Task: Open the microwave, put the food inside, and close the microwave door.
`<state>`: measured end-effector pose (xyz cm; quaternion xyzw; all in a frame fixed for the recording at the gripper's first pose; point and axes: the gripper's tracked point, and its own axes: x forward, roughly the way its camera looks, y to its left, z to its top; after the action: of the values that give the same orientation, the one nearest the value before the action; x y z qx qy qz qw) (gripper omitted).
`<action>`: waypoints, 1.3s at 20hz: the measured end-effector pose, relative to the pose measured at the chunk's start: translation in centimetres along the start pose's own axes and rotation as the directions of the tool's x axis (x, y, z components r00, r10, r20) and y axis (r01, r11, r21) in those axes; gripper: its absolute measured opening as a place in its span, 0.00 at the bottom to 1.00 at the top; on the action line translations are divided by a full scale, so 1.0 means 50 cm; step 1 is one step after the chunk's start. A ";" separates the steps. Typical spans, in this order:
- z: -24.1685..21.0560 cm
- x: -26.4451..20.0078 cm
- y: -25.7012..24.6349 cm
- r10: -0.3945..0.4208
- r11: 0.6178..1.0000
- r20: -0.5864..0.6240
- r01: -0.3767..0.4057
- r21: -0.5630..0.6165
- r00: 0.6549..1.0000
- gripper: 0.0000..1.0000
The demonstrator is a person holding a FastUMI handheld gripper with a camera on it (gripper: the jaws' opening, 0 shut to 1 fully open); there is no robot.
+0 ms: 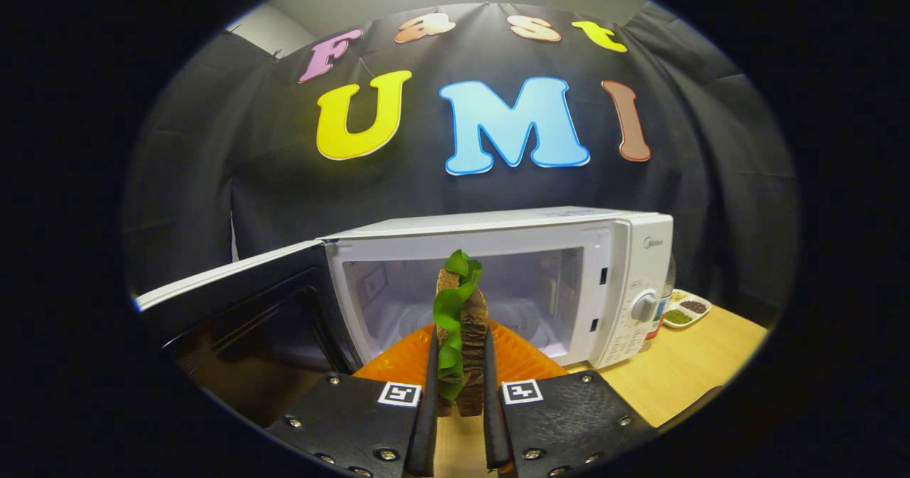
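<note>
Door already open. My gripper is clamped on the sandwich, held upright just ahead of the microwave mouth, over an orange plate. Next, I reckon: push it into the cavity, let go.

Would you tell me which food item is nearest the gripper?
The sandwich, clamped between the gripper fingers; the condiment tray sits far off beside the microwave.

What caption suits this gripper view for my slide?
Gripper shut on sandwich above orange plate, facing open microwave.
</note>
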<state>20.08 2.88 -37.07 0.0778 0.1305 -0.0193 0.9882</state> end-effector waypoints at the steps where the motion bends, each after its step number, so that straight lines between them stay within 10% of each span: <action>1: 0.000 0.020 -0.001 -0.012 1.000 -0.004 0.012 0.004 1.000 0.27; 17: 0.005 0.265 0.018 -0.062 0.997 0.066 0.065 -0.044 0.996 0.27; 26: 0.000 0.320 -0.117 -0.234 0.950 0.053 0.240 -0.202 0.971 0.67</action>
<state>35.20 -3.17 -42.11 -0.0419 0.1261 -0.1252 0.9832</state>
